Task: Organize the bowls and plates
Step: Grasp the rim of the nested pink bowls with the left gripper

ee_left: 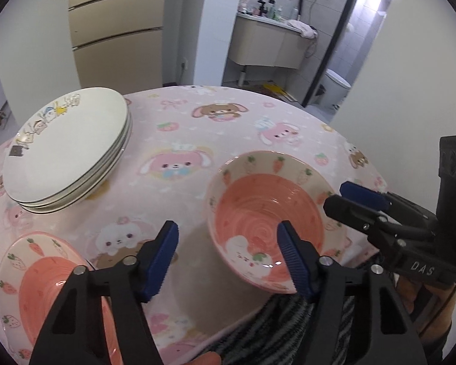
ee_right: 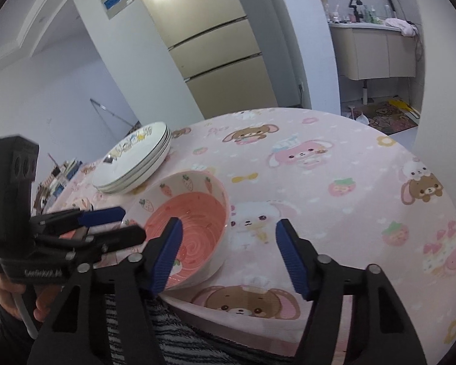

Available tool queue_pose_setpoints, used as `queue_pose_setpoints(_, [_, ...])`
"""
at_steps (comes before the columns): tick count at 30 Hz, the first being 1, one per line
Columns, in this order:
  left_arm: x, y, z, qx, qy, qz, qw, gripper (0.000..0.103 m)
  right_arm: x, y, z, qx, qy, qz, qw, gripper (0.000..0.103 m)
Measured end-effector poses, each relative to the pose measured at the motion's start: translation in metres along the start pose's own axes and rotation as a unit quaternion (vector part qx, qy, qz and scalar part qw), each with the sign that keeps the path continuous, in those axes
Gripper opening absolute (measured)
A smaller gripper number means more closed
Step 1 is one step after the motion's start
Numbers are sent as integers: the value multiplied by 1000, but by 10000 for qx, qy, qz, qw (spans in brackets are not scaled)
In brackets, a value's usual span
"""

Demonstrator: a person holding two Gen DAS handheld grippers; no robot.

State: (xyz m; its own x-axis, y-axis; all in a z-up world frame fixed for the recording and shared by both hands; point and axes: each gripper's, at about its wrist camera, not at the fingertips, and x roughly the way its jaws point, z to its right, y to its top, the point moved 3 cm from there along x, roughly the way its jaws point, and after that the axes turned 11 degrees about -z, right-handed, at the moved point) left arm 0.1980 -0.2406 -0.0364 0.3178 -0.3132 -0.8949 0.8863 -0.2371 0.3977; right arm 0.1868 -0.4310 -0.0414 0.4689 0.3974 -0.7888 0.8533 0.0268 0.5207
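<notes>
A pink bowl [ee_left: 267, 213] with carrot and strawberry prints stands near the table's front edge; it also shows in the right wrist view [ee_right: 191, 222]. A second pink bowl [ee_left: 39, 289] sits at the front left. A stack of white plates [ee_left: 67, 149] stands at the back left, also in the right wrist view [ee_right: 133, 158]. My left gripper [ee_left: 228, 258] is open and empty, just left of the first bowl, its right finger over the bowl's near rim. My right gripper [ee_right: 228, 255] is open and empty, hovering at that bowl's right side; it shows in the left wrist view [ee_left: 346, 197].
The round table [ee_right: 334, 182] wears a pink cartoon tablecloth. A striped garment [ee_right: 182, 334] lies below the front edge. A beige fridge [ee_right: 215, 45] stands behind, a bathroom vanity [ee_left: 267, 42] and toilet [ee_left: 334, 88] beyond the doorway.
</notes>
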Motion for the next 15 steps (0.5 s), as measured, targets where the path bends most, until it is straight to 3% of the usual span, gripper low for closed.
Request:
queue_pose_setpoints(3, [1, 3, -2, -70, 143, -10, 9999, 66, 10, 4, -2, -37, -3, -155, 9999, 41])
queue_pose_setpoints(6, [1, 7, -2, -50, 154, -44, 9999, 52, 19, 4, -4, -120, -82, -287, 9995, 29])
queue_pose_setpoints(10, [1, 12, 0, -48, 216, -77, 9997, 49, 23, 1, -4, -136, 56, -279, 9995, 28])
queue_pose_setpoints(13, [9, 14, 3, -3, 283, -221, 9994, 40, 24, -1, 0, -35, 198, -270, 9994, 27])
queue_pose_setpoints(15, [13, 15, 4, -44, 191, -310, 9993, 37, 25, -2, 2, 12, 303, -303, 9991, 21])
